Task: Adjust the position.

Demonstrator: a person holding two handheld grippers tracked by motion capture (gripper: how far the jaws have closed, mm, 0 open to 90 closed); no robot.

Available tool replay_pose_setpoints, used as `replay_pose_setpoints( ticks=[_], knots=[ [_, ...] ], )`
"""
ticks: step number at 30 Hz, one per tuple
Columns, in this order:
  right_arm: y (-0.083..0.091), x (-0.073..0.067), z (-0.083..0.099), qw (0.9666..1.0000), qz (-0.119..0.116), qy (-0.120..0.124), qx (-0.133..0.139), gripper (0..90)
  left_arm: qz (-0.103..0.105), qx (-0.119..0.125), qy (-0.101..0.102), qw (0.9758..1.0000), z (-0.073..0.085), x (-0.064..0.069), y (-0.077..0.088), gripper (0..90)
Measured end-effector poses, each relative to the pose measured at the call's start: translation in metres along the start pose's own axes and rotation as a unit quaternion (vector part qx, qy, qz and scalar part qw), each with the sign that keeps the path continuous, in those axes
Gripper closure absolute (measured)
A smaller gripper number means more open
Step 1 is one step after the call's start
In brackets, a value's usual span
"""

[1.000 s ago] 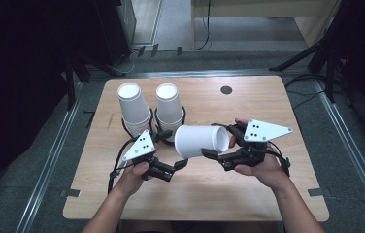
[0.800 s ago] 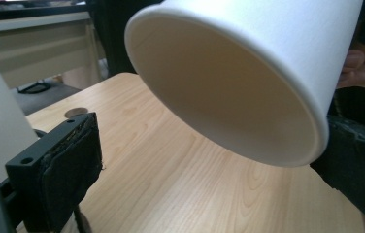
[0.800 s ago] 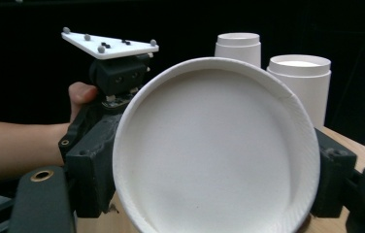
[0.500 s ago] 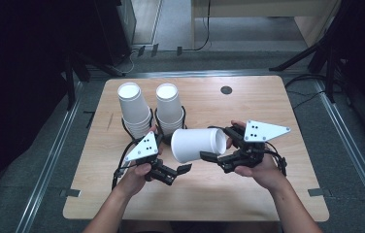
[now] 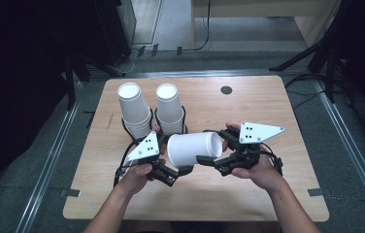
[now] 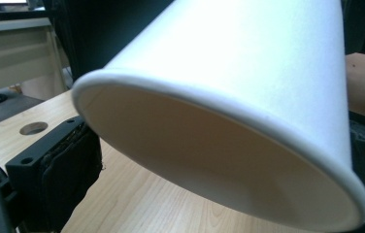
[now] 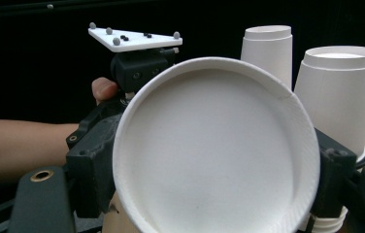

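Now the right tool (image 5: 208,151) pinches a white paper cup (image 5: 193,150) sideways above the desk (image 5: 268,111), probably to pass it. The left tool (image 5: 184,171) is spread beside its rim, ready to take it.

I am looking down on the table (image 5: 268,194), and two cup stacks are standing side by side toward its far left part: the left stack (image 5: 134,112) and the right stack (image 5: 169,109), close together. Just in front of them a single cup (image 5: 192,148) is lying on its side above the tabletop, its base pointing right and its mouth pointing left. The left gripper (image 5: 183,171) is sitting at the cup's mouth end, the right gripper (image 5: 213,148) at its base end. A small round hole (image 5: 226,90) is lying behind, near the far edge.
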State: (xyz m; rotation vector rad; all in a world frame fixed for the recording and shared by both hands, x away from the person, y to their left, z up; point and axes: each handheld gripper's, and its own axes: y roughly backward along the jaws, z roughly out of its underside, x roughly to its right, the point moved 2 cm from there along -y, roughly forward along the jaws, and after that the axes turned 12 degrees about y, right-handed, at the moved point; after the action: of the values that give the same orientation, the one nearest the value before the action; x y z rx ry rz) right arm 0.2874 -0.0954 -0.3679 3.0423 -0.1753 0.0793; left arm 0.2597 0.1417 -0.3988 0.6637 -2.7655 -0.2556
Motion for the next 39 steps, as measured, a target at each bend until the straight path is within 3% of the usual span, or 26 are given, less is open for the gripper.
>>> replay_pose_setpoints(
  ticks=[8, 11, 27, 33, 39],
  knots=[
    [0.0006, 0.0005, 0.0008, 1.0, -0.003, -0.007, 0.005, 22.9, 0.0, -0.006, 0.012, 0.9999, -0.0011, 0.0004, 0.0008, 0.6],
    [0.001, 0.0005, 0.0002, 1.0, -0.002, -0.008, 0.005, 22.9, -0.008, -0.008, 0.009, 0.9999, -0.0014, 0.0017, -0.0004, 0.6],
    [0.0013, 0.0013, 0.0006, 0.9997, -0.017, -0.015, -0.008, 22.8, -0.004, -0.022, -0.004, 0.9997, -0.0003, 0.0037, -0.0024, 2.5],
    [0.0034, 0.0021, -0.0006, 0.9993, -0.03, -0.017, -0.01, 22.7, 0.008, -0.025, -0.009, 0.9996, 0.0008, 0.0052, 0.0, 4.4],
    [0.0062, 0.0016, -0.0017, 0.9988, -0.045, -0.018, -0.007, 22.9, 0.036, -0.031, 0.004, 0.9988, -0.0007, 0.0056, 0.0034, 4.5]
  ],
)
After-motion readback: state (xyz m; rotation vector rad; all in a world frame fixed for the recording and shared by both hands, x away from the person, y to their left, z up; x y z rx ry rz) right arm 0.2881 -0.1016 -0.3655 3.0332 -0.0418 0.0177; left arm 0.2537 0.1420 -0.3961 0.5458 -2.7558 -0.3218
